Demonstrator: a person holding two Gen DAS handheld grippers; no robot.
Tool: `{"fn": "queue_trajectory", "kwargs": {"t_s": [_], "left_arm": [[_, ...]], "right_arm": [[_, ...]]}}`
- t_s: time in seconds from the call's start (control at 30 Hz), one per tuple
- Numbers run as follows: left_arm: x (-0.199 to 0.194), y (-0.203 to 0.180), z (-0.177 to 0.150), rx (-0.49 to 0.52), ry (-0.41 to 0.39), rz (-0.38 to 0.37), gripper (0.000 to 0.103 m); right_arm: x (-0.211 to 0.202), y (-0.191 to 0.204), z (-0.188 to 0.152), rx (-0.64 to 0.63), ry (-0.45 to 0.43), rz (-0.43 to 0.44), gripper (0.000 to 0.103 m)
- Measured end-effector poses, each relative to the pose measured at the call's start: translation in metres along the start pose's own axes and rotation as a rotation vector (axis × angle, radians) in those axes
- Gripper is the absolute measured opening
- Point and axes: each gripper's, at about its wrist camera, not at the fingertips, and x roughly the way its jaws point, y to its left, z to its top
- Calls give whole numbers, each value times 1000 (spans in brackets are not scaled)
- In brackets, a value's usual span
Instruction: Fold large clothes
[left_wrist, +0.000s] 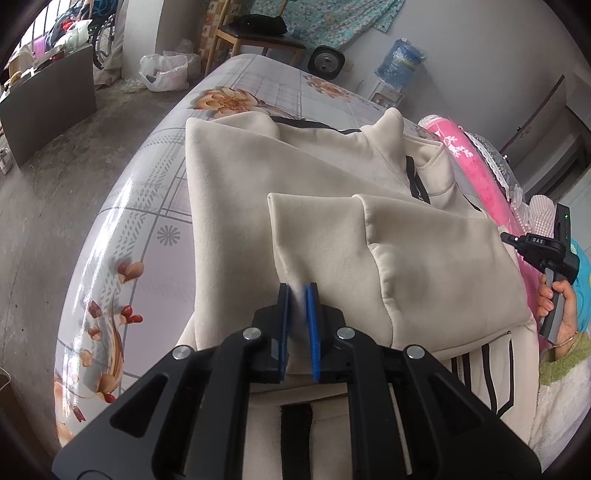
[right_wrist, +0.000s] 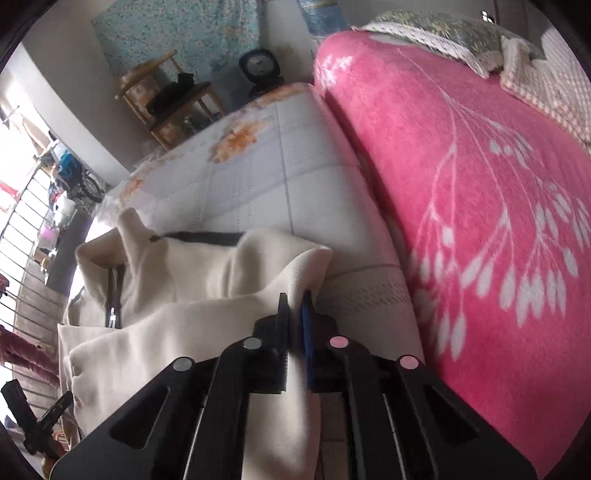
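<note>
A cream hooded sweatshirt (left_wrist: 280, 173) with a black zipper and black stripes lies on the floral bed sheet (left_wrist: 147, 229). My left gripper (left_wrist: 298, 291) is shut on a folded cream flap of the sweatshirt and holds it over the body. My right gripper (right_wrist: 294, 301) is shut on another edge of the sweatshirt (right_wrist: 207, 295) near the pink blanket (right_wrist: 480, 184). The right gripper's body and the hand holding it show at the right of the left wrist view (left_wrist: 550, 251).
The pink blanket (left_wrist: 476, 177) lies along the right side of the bed with pillows (right_wrist: 443, 33) on it. A wooden chair (left_wrist: 258, 37), a fan (left_wrist: 327, 61) and a water bottle (left_wrist: 400, 62) stand beyond the bed. The concrete floor (left_wrist: 55, 192) is at the left.
</note>
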Motion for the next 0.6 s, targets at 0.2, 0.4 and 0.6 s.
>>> {"fn": "queue_trajectory", "kwargs": {"t_s": [0.2, 0.4, 0.6], "left_arm": [[0, -7, -3, 49, -18, 32, 11], [-3, -9, 0, 73, -17, 60, 12], [-35, -21, 5, 109, -134, 14, 13]], "right_arm": [[-8, -5, 4, -22, -85, -29, 6], [-17, -13, -4, 17, -122, -94, 23], [-74, 36, -30, -188, -180, 2, 45]]}}
